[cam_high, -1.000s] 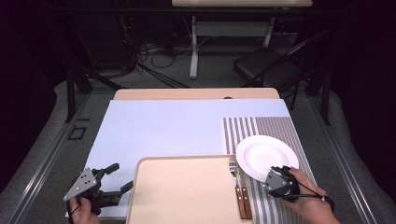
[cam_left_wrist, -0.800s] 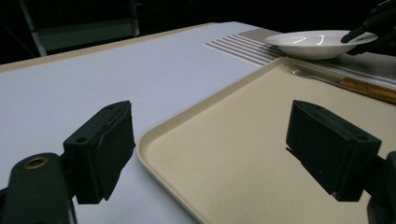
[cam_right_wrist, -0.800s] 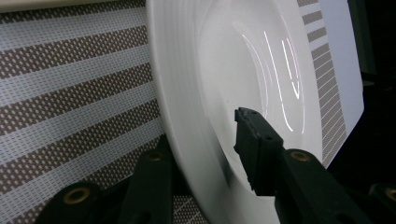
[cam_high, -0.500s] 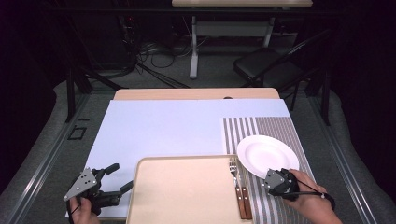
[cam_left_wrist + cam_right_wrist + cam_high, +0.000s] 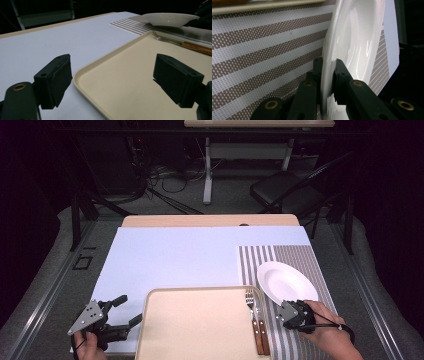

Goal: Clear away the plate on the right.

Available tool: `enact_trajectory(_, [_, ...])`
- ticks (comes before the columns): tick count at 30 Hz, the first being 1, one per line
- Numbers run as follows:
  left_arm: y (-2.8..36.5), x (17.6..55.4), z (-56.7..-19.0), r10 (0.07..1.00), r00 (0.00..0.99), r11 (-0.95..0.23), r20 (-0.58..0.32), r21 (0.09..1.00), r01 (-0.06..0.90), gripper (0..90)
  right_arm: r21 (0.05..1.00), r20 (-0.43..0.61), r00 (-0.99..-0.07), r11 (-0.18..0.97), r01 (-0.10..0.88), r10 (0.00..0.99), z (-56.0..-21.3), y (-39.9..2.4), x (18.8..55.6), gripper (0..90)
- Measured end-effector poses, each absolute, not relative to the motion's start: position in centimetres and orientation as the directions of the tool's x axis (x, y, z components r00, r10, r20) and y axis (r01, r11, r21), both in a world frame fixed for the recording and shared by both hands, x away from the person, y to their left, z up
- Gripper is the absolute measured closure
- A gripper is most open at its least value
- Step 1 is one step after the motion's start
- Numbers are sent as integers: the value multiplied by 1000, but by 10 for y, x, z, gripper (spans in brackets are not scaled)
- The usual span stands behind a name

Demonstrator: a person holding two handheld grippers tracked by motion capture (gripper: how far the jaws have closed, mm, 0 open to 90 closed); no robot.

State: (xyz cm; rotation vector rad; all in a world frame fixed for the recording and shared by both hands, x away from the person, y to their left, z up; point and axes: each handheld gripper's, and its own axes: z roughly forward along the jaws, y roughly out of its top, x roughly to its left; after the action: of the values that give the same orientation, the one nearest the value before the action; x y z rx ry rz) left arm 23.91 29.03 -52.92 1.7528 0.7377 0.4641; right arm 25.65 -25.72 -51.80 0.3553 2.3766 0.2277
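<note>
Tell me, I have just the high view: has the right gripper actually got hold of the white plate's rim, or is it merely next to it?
Observer: It has it. In the right gripper view the right gripper has just been closing, and its jaws now pinch the near rim of the plate, one above the rim and one below.
Operator: And the left gripper, is it on the tray?
Observer: No. In the left gripper view the left gripper stands wide open, its jaws either side of the tray corner, touching nothing.
Operator: Is the fork inside the tray?
Observer: The left gripper view shows the fork lying along the tray's far edge.
</note>
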Motion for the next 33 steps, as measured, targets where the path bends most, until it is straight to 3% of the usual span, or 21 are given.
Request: enact_trajectory(33, [290, 240, -530, 682, 728, -179, -63, 952, 250, 155, 173, -726, -657, 979, 109, 202, -513, -251, 234, 822])
